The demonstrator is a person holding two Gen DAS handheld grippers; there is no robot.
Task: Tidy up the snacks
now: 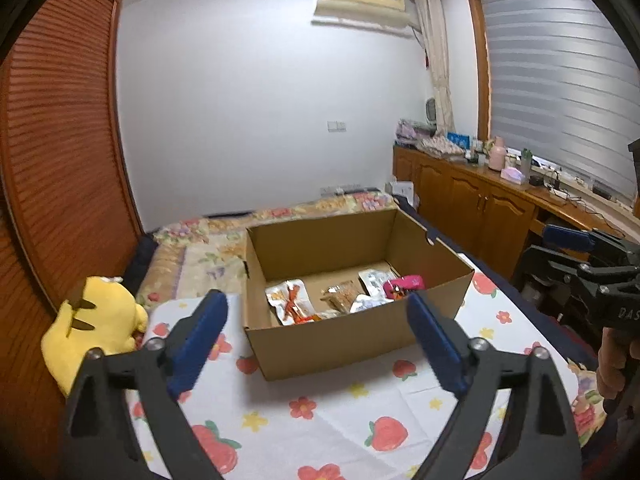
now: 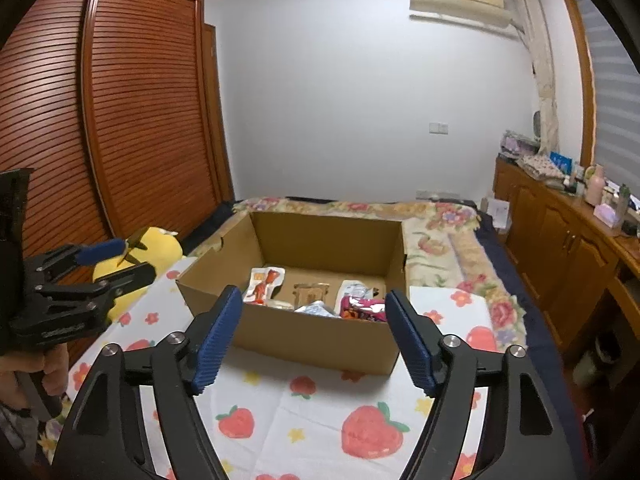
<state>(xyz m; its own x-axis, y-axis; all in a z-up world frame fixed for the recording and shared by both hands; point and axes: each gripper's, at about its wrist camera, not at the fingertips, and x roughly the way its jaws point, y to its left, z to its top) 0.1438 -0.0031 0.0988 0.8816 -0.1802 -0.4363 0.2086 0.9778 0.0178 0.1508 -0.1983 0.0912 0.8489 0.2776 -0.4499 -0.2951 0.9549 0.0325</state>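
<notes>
An open cardboard box stands on a strawberry-print cloth. Inside lie several snack packets: an orange-and-silver one, a brown one, a white one and a pink one. My left gripper is open and empty, just short of the box's near wall. My right gripper is open and empty, also in front of the box. Each gripper shows at the side of the other's view, the right one and the left one.
A yellow plush toy lies left of the box. A floral bedspread lies beyond. A slatted wooden wardrobe is at the left, and a cluttered wooden cabinet at the right.
</notes>
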